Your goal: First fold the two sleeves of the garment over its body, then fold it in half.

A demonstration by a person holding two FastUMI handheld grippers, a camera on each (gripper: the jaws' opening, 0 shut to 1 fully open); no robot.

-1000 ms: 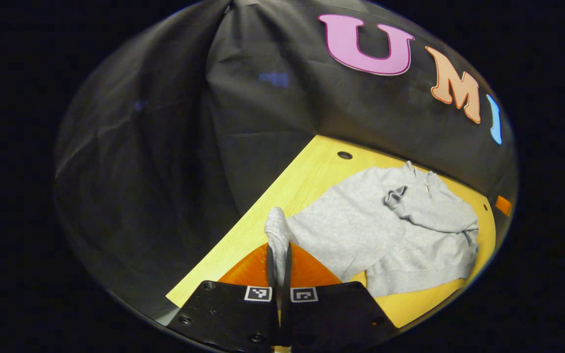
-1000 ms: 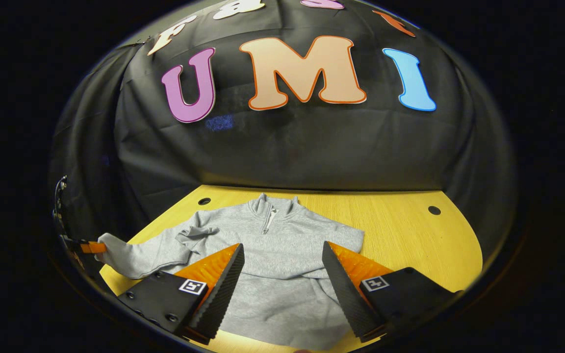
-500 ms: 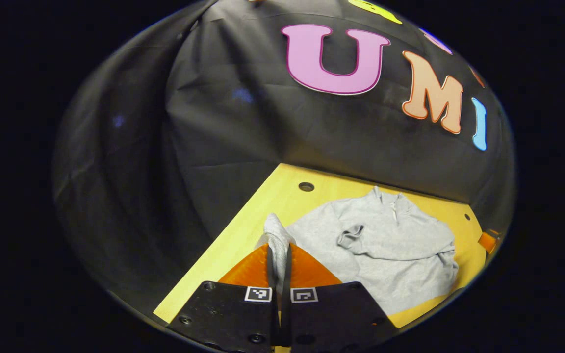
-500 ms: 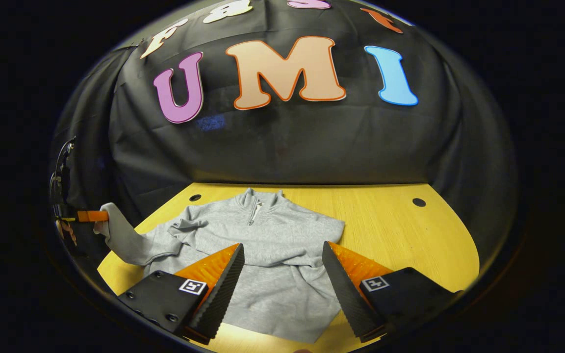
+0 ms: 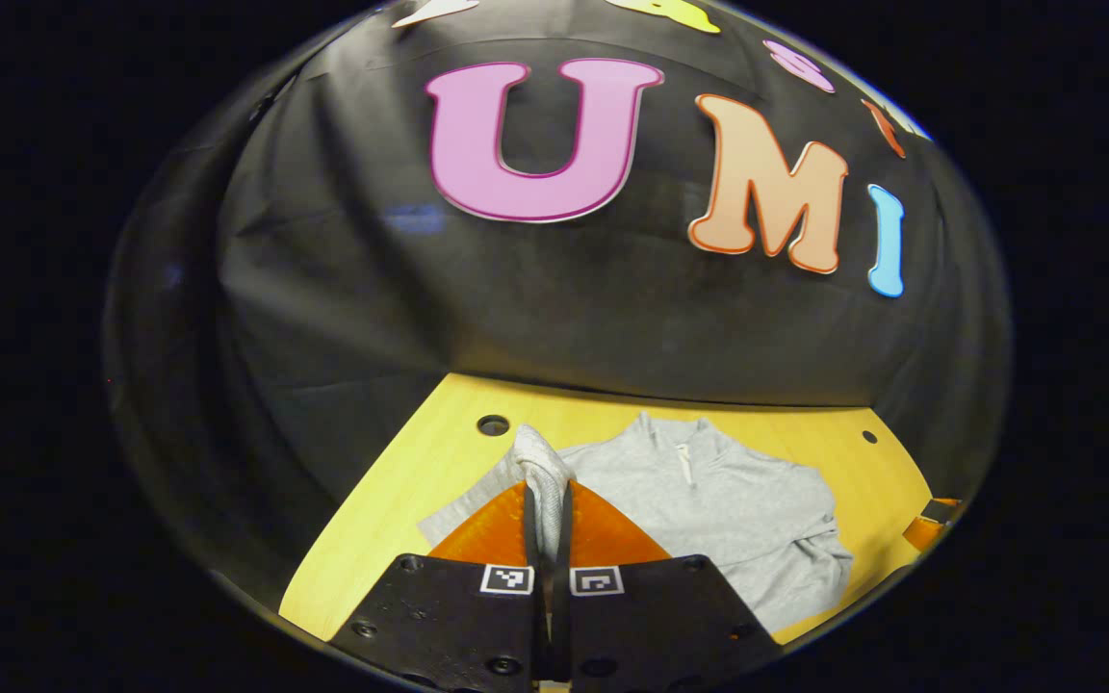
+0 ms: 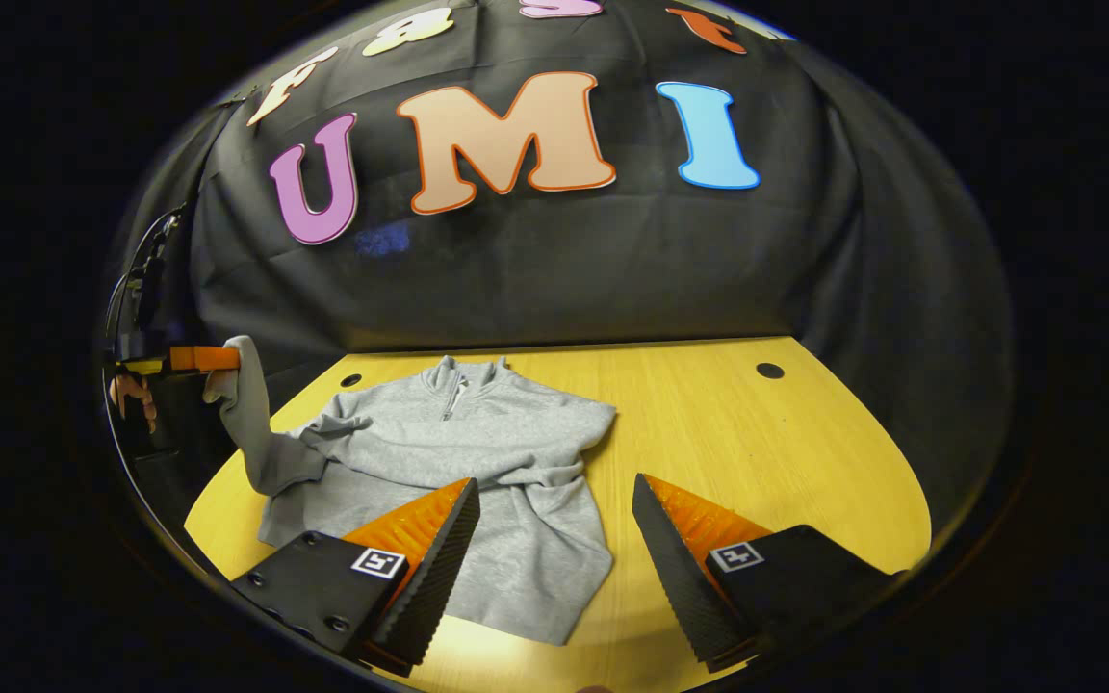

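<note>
Left tool (image 5: 547,500) pinches the sleeve (image 6: 245,404) cuff, seemingly above the garment (image 6: 477,481).

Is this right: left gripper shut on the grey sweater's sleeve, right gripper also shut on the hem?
Not quite. The left gripper is shut on the sleeve of the grey sweater, but the right gripper is open, holding nothing, hovering over the hem; the right gripper view shows it.

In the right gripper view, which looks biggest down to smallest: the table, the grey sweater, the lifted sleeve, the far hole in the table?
1. Table
2. Sweater
3. Sleeve, lifted by the left tool
4. Hole

The fisheye lens swells what is near, but these gaps look too wide for that to alter the order.
</note>
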